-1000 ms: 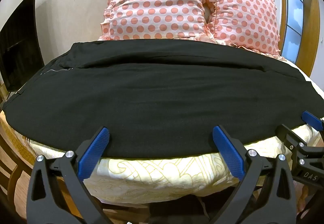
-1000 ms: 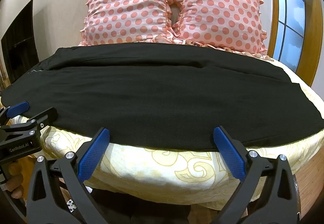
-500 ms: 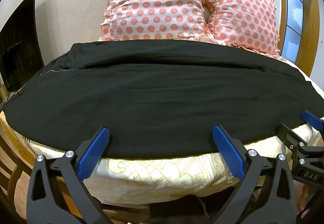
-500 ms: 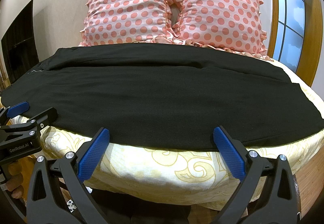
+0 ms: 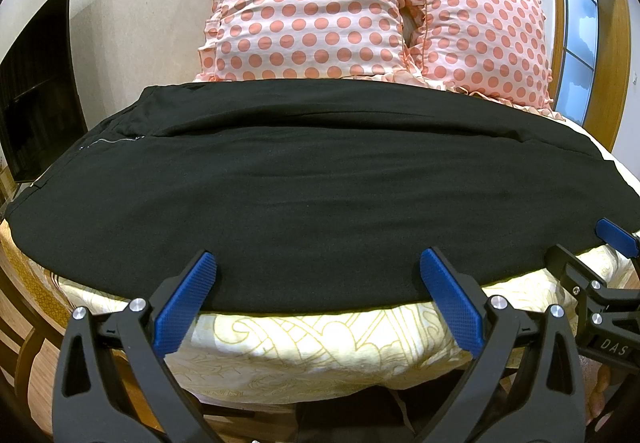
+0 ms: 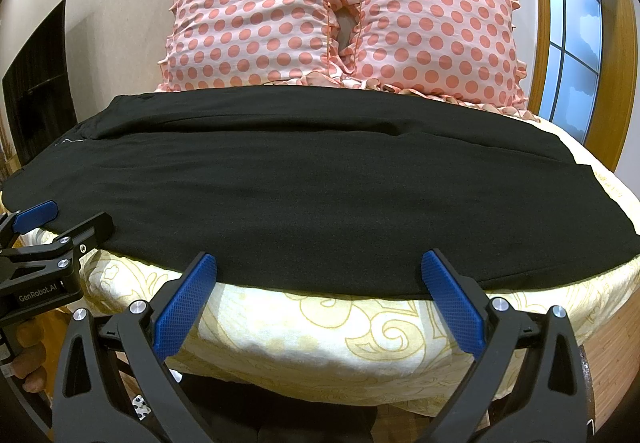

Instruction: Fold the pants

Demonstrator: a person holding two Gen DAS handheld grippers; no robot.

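Black pants (image 5: pixel 304 199) lie flat across the bed, waist to the left, legs to the right; they also show in the right wrist view (image 6: pixel 312 195). My left gripper (image 5: pixel 318 271) is open and empty at the pants' near edge. My right gripper (image 6: pixel 320 271) is open and empty at the same near edge, further right. The right gripper's fingers (image 5: pixel 616 239) show at the right of the left wrist view. The left gripper's fingers (image 6: pixel 36 217) show at the left of the right wrist view.
Two pink polka-dot pillows (image 5: pixel 308 7) (image 6: pixel 432 31) stand at the head of the bed. The cream patterned bedsheet (image 6: pixel 340 327) hangs over the near edge. A dark screen (image 5: pixel 36 83) is at the left wall, a window (image 6: pixel 568 39) at the right.
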